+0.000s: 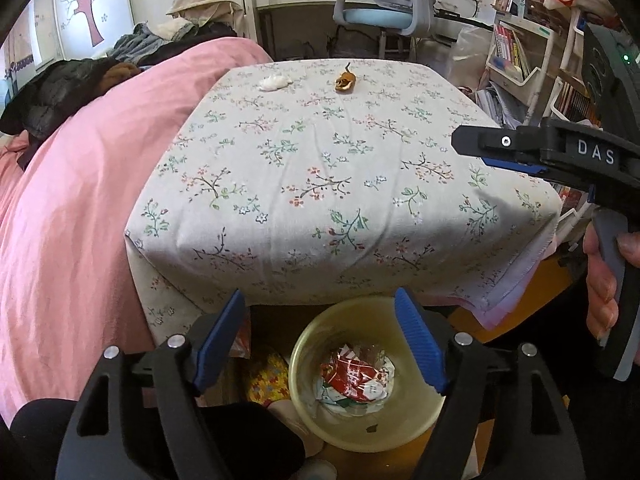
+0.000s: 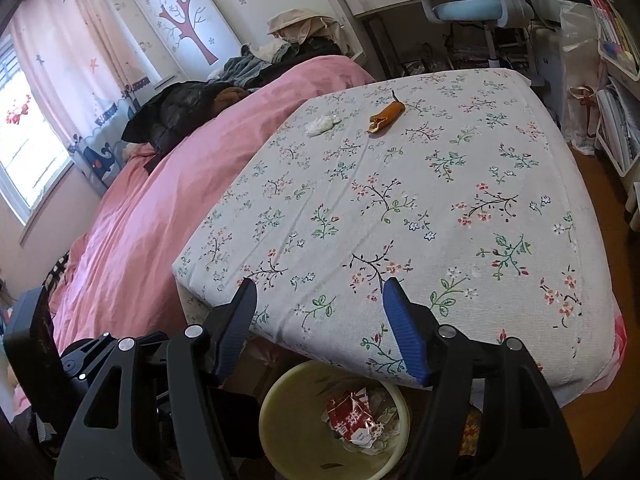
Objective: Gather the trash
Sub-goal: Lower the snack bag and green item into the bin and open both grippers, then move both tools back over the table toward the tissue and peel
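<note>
we hold the left gripper [image 1: 320,340] directly above the trash bin [image 1: 304,412], its jaws spread wide with nothing between them. the bin stands on the floor against the near edge of the table [image 1: 304,184], and a crumpled red wrapper [image 1: 354,376] with pale scraps already lies inside it. the right gripper [image 2: 318,326] hangs over the near edge of the same table, jaws likewise wide and empty; in the left view its fingers appear side-on at the right margin.

two pieces of trash remain on the floral cloth, both near the far edge: a crumpled white tissue [image 2: 322,123] and, just beside it, a brown peel [image 2: 387,117]. the two lie close but apart.

we judge the risks as follows. the peel is thin and curled, so jaws closing on its tip may let it slip free. the tissue is soft and lies flat on loose cloth; a low approach could pinch the cloth with it and drag the peel. the carry back spans the whole table, and a release off centre would miss the bin.
</note>
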The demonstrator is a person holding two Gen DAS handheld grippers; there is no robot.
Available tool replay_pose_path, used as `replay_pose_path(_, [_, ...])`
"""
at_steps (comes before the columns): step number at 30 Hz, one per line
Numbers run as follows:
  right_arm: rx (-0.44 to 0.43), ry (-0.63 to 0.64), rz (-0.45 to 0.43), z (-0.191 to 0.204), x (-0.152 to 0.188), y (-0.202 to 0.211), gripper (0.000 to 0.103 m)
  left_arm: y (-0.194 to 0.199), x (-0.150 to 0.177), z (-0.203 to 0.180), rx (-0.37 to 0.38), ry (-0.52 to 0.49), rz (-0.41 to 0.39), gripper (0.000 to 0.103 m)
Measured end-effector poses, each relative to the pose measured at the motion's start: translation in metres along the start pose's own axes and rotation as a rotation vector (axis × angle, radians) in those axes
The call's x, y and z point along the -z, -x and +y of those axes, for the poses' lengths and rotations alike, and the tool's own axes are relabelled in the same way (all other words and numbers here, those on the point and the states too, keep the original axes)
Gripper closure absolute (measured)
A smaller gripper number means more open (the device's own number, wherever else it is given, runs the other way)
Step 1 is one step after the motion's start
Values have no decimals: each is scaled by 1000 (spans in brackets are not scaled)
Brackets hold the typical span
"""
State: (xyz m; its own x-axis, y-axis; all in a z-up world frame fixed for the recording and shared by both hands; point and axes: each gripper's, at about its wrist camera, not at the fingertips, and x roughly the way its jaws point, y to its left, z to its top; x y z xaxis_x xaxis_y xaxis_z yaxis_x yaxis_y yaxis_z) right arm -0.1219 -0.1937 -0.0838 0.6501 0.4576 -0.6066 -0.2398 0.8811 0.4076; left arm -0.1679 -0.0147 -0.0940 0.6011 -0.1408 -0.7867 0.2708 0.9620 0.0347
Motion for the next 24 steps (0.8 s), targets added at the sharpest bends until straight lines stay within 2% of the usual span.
replay_pose_path(12, [4, 7, -2, 0, 1, -2, 40, 3, -5, 2, -27, 11, -36, 26])
replay_pose_path(20, [43, 29, -36, 2, -11, -5, 40, 3, -34, 37, -50, 159, -88, 25])
replay_pose_path(24, [60, 30, -39, 1, -30, -15, 40, -1, -57, 54, -82, 192, -116, 24])
